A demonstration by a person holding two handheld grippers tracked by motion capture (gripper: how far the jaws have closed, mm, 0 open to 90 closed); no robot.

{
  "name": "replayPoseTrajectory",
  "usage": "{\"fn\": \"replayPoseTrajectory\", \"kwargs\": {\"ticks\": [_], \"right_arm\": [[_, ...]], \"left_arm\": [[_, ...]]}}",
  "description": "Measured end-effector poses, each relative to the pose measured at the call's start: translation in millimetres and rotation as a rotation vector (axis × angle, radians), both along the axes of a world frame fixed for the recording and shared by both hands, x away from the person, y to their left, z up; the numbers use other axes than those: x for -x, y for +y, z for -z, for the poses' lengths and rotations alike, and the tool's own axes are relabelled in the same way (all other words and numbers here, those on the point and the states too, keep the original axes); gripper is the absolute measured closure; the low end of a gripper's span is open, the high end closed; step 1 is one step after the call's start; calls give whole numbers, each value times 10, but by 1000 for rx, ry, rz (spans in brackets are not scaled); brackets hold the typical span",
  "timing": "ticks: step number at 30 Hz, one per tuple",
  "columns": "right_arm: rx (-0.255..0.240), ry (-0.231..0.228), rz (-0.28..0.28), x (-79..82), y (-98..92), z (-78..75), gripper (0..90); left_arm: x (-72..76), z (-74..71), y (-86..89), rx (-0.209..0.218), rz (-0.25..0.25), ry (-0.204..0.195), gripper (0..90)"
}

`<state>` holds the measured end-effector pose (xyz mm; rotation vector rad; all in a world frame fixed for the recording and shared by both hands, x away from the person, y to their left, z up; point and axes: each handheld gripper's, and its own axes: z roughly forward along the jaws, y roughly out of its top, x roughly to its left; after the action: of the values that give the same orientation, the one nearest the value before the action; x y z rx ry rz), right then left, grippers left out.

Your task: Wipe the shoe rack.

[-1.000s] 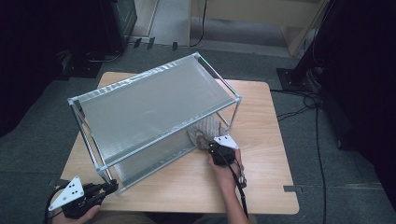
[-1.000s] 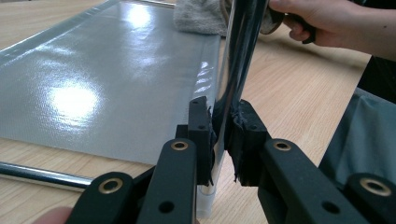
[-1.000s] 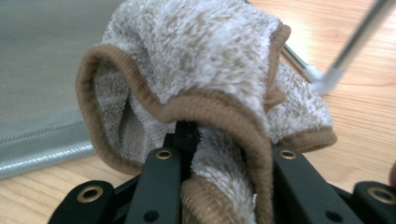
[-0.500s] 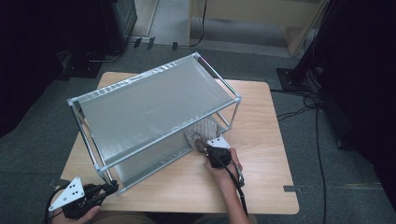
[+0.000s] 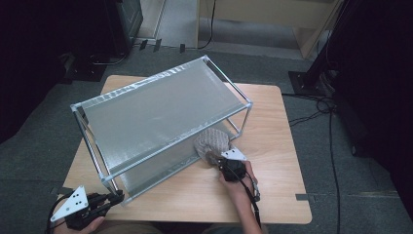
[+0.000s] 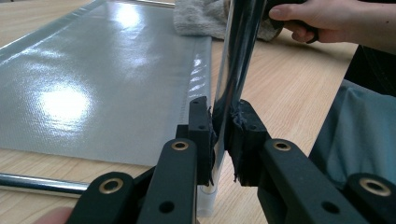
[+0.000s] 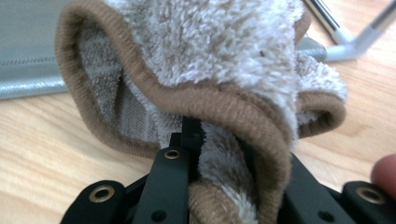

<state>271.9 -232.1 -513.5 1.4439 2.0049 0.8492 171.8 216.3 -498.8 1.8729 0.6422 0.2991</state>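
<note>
A two-tier rack (image 5: 160, 109) with chrome posts and grey fabric shelves stands on the wooden table (image 5: 277, 141). My left gripper (image 5: 116, 197) is at the table's front left corner, shut on the rack's front left post (image 6: 236, 65) just above its foot. A beige terry towel (image 5: 212, 141) with a brown hem lies bunched at the front right edge of the lower shelf (image 6: 102, 79). My right gripper (image 5: 217, 162) is shut on the towel's (image 7: 210, 51) near edge, and the hem folds over its jaws (image 7: 219, 154).
The rack covers most of the table's left and middle. Bare tabletop lies to the right of the towel and along the front. On the floor at right run black cables (image 5: 311, 117) beside a dark stand (image 5: 311, 78).
My right gripper has edged a little toward the rack with the towel, which now shows more bunched ahead of it. The left gripper has stayed on the post.
</note>
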Motion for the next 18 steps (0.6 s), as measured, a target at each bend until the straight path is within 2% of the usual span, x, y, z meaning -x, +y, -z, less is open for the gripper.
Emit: {"fn": "replayPoseTrajectory", "kwargs": {"ticks": [4,6,9,10,11,12,13,14,18], "right_arm": [[0,31,5,69,-88,-28,789],[-54,41,15,106,-158,-54,785],[-87,-1,49,167,-272,-84,779],[-117,-51,84,172,-347,-128,775],[-117,-51,84,172,-347,-128,775],[-132,-108,111,134,-396,-208,771],[-132,-108,111,134,-396,-208,771],[-131,-130,132,103,-406,-261,769],[-141,-184,191,-115,-378,-442,761]], "left_arm": [[7,1,22,1,4,3,805],[7,1,27,1,6,4,804],[5,2,26,3,6,7,803],[2,3,28,3,8,8,803],[-1,6,27,6,8,9,803],[-3,6,24,6,8,9,802],[-4,7,20,7,8,9,802],[-4,7,18,7,7,10,803],[-1,6,19,3,5,7,802]]}}
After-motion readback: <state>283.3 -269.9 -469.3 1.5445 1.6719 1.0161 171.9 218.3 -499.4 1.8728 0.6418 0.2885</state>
